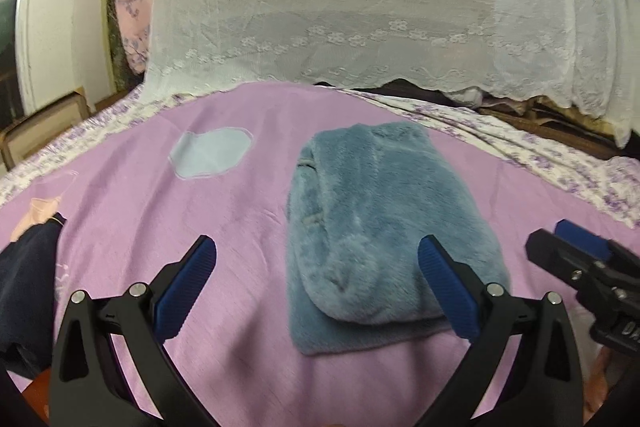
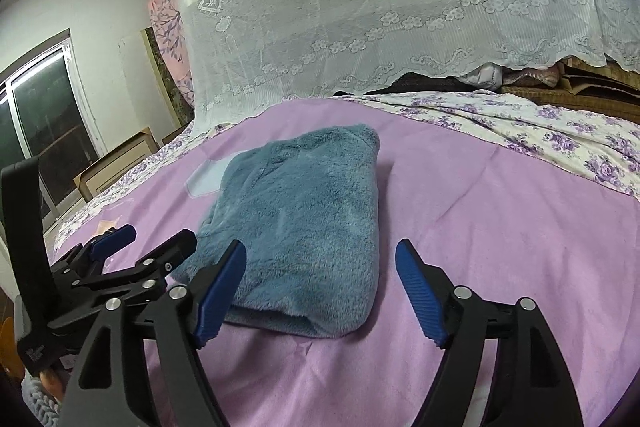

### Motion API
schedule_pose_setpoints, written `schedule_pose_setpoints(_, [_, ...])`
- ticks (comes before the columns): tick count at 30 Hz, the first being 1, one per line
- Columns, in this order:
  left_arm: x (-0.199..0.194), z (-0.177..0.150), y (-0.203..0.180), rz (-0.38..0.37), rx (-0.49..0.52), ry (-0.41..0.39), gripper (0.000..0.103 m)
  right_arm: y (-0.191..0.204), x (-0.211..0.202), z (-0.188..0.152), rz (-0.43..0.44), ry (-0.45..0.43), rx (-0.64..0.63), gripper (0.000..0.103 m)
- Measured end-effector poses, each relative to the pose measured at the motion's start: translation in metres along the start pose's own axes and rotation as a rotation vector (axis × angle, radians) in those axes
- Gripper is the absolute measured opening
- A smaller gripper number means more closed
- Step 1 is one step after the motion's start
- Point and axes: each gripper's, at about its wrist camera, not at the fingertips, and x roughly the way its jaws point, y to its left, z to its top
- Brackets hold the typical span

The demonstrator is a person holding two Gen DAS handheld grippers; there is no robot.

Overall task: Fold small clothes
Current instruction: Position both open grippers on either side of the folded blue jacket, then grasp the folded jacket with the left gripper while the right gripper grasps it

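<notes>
Jaws apart, empty; folded fleece (image 1: 372, 223) on purple bedspread (image 1: 240, 227).

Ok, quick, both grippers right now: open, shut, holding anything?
Left gripper: open, holding nothing.
Right gripper: open, holding nothing; blue fleece garment lies folded on the bed.

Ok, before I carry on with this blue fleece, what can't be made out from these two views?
- Blue fleece garment: its underside and inner folds are hidden by its own top layer, both views.
- Dark garment: cut off by the left wrist view's left edge.
- Things behind the lace curtain: veiled, both views.
- Right gripper: partly cut off at that view's right edge.
</notes>
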Motion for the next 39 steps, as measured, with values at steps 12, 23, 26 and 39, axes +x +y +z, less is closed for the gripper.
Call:
schedule_pose_setpoints(12, [0.055, 0.006, 0.081, -0.337, -0.387, 0.262, 0.098, -0.017, 0.001, -0.003, 0.022, 0.03, 0.075, 0.084])
schedule_pose_setpoints(23, [0.09, 0.004, 0.07, -0.507, -0.432, 0.386, 0.098, -0.024, 0.003, -0.004, 0.045, 0.046, 0.126, 0.088])
schedule_pose_setpoints(26, [0.107, 0.003, 0.068, -0.558, -0.467, 0.433, 0.098, -0.025, 0.005, -0.005, 0.047, 0.051, 0.134, 0.088])
schedule_pose_setpoints(39, [0.15, 0.006, 0.055, -0.567, -0.377, 0.487, 0.099, -0.044, 0.019, -0.008, 0.05, 0.088, 0.205, 0.088])
